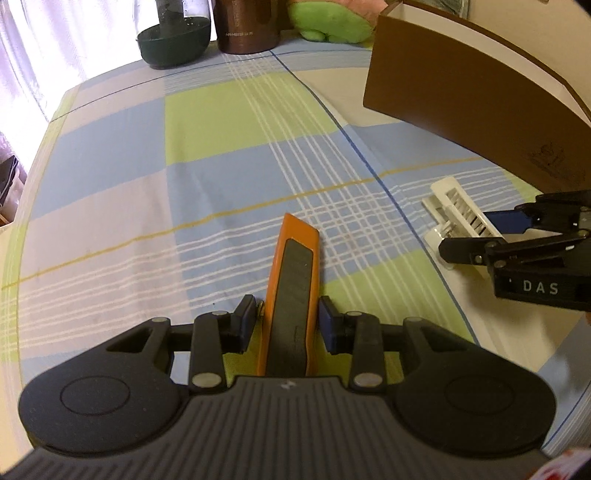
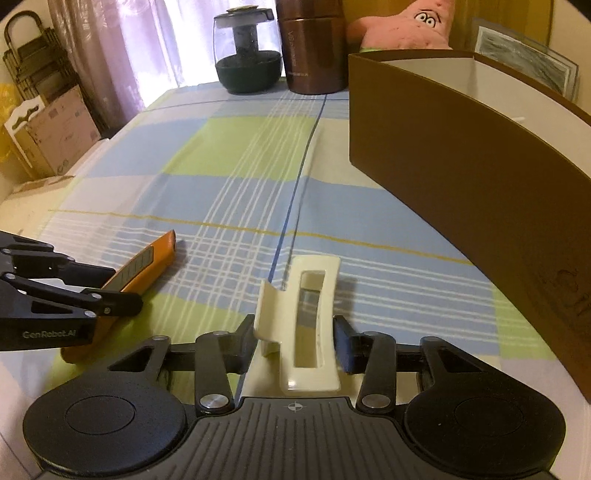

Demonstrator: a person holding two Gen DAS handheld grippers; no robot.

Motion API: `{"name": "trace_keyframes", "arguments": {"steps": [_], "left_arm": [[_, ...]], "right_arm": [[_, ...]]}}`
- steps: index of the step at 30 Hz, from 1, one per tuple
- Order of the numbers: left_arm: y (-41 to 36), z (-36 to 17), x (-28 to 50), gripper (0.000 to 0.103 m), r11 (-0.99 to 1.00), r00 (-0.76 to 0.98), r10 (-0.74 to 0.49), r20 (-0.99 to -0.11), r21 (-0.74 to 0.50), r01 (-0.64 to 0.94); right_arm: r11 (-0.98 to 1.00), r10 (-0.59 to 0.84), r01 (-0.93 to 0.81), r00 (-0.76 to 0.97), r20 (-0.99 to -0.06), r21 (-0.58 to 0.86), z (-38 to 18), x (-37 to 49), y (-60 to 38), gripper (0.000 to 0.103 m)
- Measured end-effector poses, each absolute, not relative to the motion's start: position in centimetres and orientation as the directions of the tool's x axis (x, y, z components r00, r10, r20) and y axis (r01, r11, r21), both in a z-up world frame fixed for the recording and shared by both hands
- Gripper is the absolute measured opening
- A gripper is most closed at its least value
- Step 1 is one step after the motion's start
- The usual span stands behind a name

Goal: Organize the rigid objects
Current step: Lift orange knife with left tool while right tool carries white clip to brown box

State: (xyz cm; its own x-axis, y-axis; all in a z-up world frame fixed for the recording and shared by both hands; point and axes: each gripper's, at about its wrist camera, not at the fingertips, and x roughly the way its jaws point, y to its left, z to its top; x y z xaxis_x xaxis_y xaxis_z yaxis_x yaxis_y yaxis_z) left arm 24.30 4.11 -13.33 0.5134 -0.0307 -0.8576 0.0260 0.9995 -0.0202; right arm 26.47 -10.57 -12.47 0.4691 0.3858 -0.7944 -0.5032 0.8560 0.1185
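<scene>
An orange utility knife [image 1: 295, 258] with a dark grey slider lies on the plaid cloth. My left gripper [image 1: 288, 323] is shut on its handle, a blue pad on each side. To its right, a white plastic clip [image 1: 454, 206] rests on the cloth with my right gripper [image 1: 480, 236] around it. In the right wrist view the clip [image 2: 314, 264] sits between the pads of my right gripper [image 2: 295, 343], which press on both its sides. The knife [image 2: 155, 258] and left gripper [image 2: 118, 291] show at the left there. Both objects stay low on the table.
A tall brown box [image 2: 461, 177] with a white inside stands open at the right, close to the clip. At the table's far edge stand a dark glass jar [image 2: 245, 55], a brown tumbler [image 2: 312, 48] and a pink and green plush toy [image 2: 406, 26]. A cardboard box [image 2: 55, 133] sits off the table's left.
</scene>
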Motion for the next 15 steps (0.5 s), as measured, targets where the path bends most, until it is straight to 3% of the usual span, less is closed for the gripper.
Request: {"name": "trace_keyframes", "arguments": {"steps": [15], "left_arm": [[3.3, -13.6, 24.6, 0.036, 0.998, 0.512, -0.006, -0.859, 0.026, 0.055]], "right_arm": [[0.833, 0.409, -0.537, 0.440, -0.800, 0.131, -12.3, 24.1, -10.5, 0.040]]}}
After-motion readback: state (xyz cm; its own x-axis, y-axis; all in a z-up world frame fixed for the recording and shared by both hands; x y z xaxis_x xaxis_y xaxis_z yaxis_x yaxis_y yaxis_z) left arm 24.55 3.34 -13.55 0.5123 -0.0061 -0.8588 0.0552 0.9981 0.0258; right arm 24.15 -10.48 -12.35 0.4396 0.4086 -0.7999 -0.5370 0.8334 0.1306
